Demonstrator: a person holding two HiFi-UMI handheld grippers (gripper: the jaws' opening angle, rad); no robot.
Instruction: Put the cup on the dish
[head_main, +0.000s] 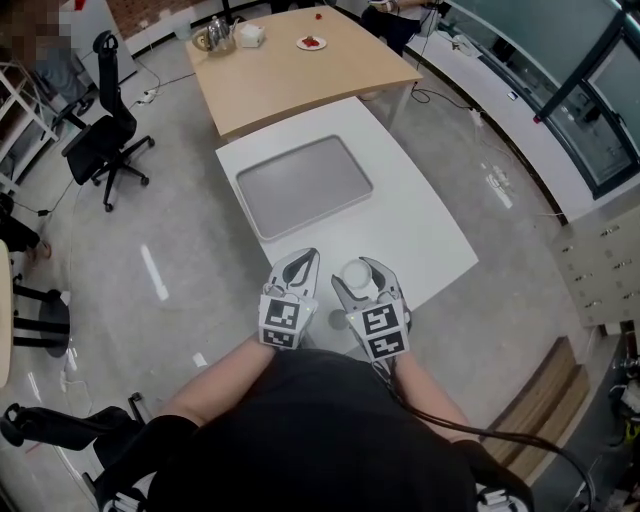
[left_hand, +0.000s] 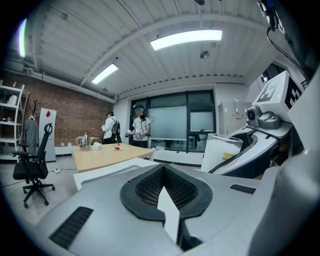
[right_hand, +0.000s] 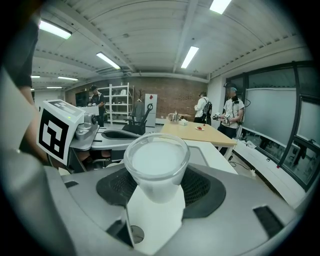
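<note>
Cup clamped upright between the fingers of the right gripper, mouth up and long axis vertical, with the fingers spread to about the cup's width and pressed on its lower wall. Left gripper just beside it, fingers closed tip to tip with nothing between them.

Judged the gray tray to be the dish. Lay flat on the white tabletop, ahead of the cup-holding fingers and a little to their left, well apart from them, its long side running roughly crosswise. Looked an equal reach for either gripper, but only the right one carried the cup – so likely a forward carry, slightly leftward, then a lowering.

Could not settle whether the cup held anything: milky white down its mouth, translucent from the side. Near edge of the tabletop hidden under both grippers. Far beyond the fingers, on the wooden table, a small plate with something red on it – too small to make out.
</note>
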